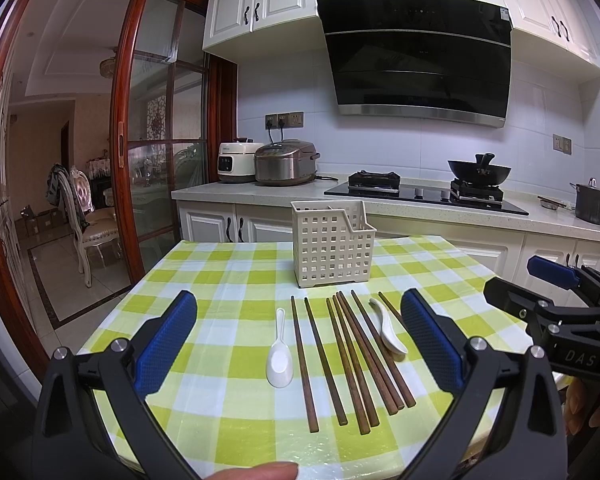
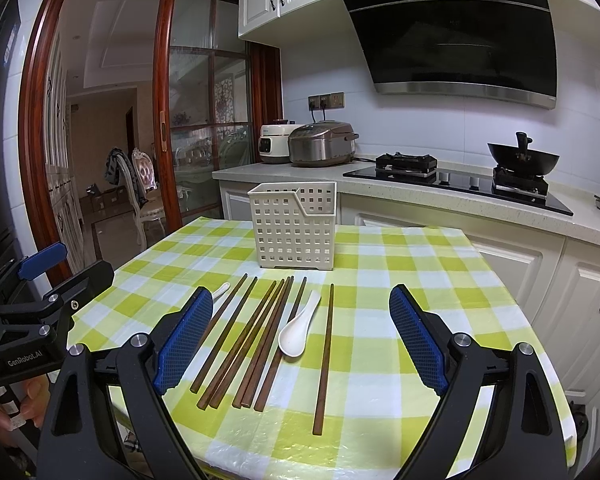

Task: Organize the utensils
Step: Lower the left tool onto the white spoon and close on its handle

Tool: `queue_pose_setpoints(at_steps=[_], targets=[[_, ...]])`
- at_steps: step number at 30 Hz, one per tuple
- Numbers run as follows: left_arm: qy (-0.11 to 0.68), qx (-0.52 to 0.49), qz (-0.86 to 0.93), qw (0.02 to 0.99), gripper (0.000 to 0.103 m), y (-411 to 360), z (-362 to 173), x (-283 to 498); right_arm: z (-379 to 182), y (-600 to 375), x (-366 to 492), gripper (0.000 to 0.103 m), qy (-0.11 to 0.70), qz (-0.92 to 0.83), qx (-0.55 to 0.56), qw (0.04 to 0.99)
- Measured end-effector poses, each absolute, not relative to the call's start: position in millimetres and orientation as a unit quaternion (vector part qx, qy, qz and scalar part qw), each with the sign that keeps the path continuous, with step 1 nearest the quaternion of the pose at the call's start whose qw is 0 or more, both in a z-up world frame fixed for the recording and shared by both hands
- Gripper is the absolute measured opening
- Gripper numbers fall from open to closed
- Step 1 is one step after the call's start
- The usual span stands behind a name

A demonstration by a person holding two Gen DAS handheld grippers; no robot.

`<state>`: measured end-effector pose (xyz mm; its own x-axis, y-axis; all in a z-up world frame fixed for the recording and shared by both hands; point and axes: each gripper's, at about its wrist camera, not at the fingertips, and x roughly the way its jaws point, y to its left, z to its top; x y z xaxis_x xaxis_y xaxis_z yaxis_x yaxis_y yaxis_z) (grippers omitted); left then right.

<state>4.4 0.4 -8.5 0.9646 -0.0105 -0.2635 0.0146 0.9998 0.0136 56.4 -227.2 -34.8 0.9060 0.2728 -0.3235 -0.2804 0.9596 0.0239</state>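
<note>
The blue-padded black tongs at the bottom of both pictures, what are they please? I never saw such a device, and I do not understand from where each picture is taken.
They are two hand-held grippers; a person holds one in each hand. Each carries a camera looking along its fingers. One picture comes from the left gripper, the other from the right gripper. Both are open and hold nothing. On the checked tablecloth lie brown chopsticks, two white spoons and a cream perforated basket standing behind them.
</note>
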Motion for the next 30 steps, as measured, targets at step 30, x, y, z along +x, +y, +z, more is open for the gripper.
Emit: queue_pose_setpoints(at_steps=[30], targets=[[0.378,-0.036,-0.004,0.925,0.098,56.1,-74.3,153.1,-81.8,-206.3,210.5,0.063,0.386,0.177,0.049,0.904]])
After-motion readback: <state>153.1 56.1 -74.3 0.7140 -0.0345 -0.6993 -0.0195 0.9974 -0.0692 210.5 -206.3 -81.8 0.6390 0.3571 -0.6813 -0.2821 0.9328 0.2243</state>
